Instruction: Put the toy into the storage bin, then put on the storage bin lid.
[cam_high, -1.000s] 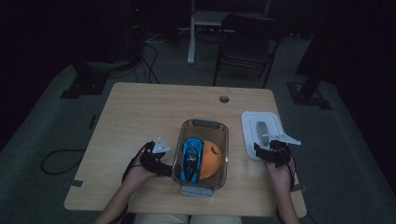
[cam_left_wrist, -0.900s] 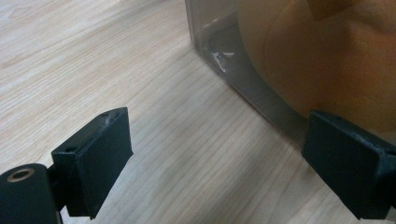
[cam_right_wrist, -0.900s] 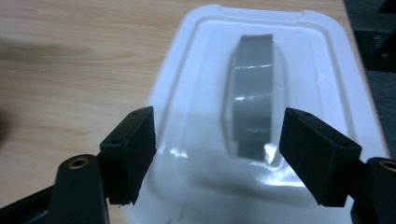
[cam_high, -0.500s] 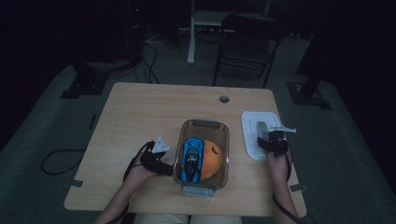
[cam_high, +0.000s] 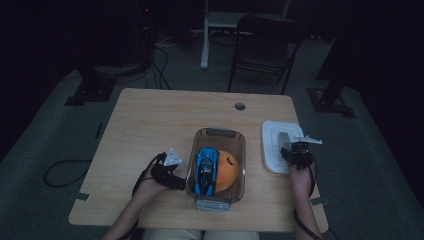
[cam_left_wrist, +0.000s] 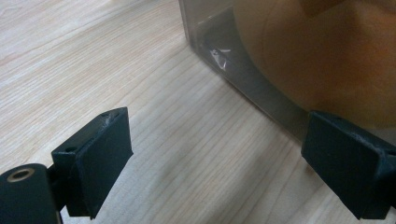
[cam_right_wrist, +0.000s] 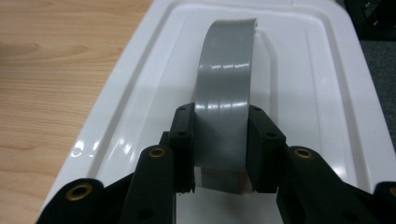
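Note:
A clear plastic container (cam_high: 216, 133) stands near the table's front edge and holds a blue toy car (cam_high: 206, 167) and an orange (cam_high: 229, 171). To its right lies a white lid (cam_high: 271, 145) with a grey strap handle (cam_high: 283, 137). My right gripper (cam_high: 289, 148) has just been closing and is shut on that handle (cam_right_wrist: 226, 79); its pads (cam_right_wrist: 184, 140) press on both sides of it over the lid (cam_right_wrist: 313, 93). My left gripper (cam_high: 183, 180) rests open at the container's left wall (cam_left_wrist: 243, 79), with bare wood between its jaws (cam_left_wrist: 219, 158).
The wooden table (cam_high: 150, 125) has a small round hole (cam_high: 240, 106) near its far edge. A dark folding chair (cam_high: 265, 45) stands behind the table, and cables lie on the floor at the left (cam_high: 65, 170).
My right gripper has moved forward along the lid and its jaws have closed on the grey handle. The left hand has stayed where it was.

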